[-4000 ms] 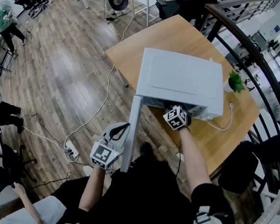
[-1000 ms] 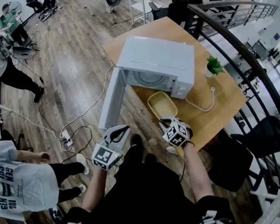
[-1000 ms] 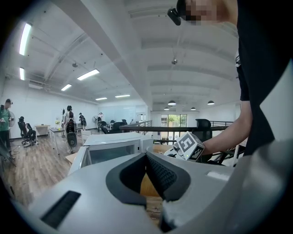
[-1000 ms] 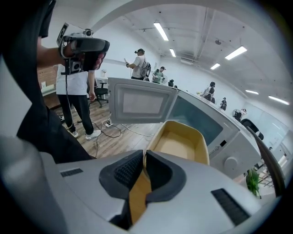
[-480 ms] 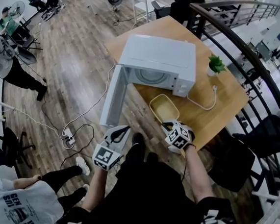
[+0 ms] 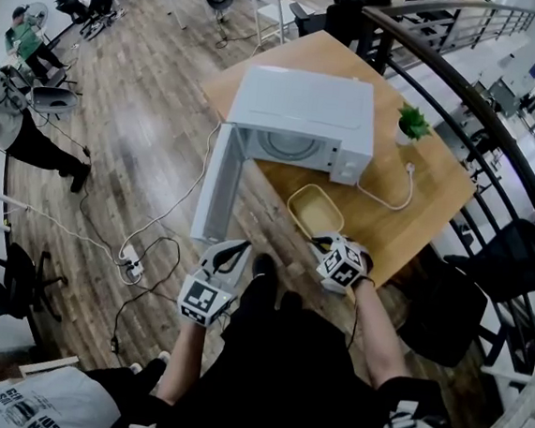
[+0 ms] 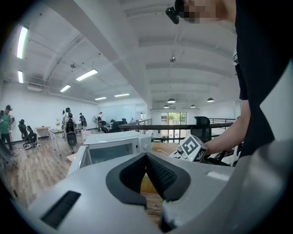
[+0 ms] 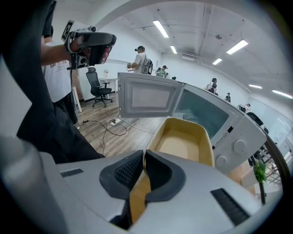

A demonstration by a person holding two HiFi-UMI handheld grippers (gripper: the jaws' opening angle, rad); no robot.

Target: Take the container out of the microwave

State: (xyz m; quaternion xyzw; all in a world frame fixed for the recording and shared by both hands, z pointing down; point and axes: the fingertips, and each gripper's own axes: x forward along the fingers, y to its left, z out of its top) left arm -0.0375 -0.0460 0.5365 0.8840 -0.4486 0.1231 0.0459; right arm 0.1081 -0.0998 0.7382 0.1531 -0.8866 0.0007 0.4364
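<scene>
A: Status on the container (image 6: 316, 210)?
B: Out. Four seconds back the right gripper (image 6: 322, 243) was reaching into the microwave (image 6: 301, 108). Now the container is on the table (image 6: 430, 191), in front of the open microwave, toward the near edge. The door (image 6: 215, 189) hangs open at the left.
A: Released?
B: No. Right jaws pinch its near rim wall. Can't tell if the base is fully seated. Left gripper (image 6: 230, 250) is clenched on nothing, parked off the table's edge by the door.
A: Contents?
B: Container empty, bare tan inside. Microwave shows only the turntable (image 6: 283, 147).
A: So basically done?
B: I'd judge yes; only letting go remains.
</scene>
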